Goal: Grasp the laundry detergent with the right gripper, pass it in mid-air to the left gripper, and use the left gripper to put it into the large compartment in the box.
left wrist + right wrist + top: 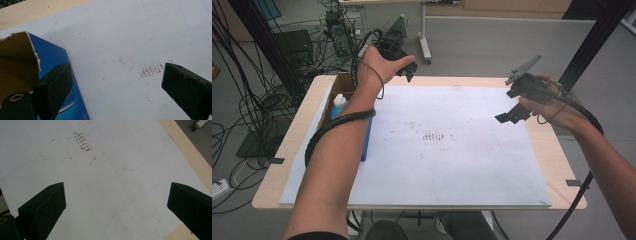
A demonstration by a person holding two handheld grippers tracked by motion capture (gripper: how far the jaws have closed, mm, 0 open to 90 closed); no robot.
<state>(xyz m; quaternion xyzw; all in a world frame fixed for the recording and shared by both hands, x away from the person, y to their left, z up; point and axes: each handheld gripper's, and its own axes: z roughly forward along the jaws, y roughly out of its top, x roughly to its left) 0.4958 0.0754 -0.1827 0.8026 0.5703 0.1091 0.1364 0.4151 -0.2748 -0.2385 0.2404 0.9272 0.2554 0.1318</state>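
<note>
High view: L hand-held gripper over worktop far edge, box w/ bottle just L of it, long axis running near-far; R hand-held gripper well apart.
L gripper view: jaws apart, empty; box at left.
R gripper view: jaws apart, empty, over sheet.

A wooden table carries a white sheet — an open box on its left edge.

Even bright light, soft shadows, slight blur, no glare.
</note>
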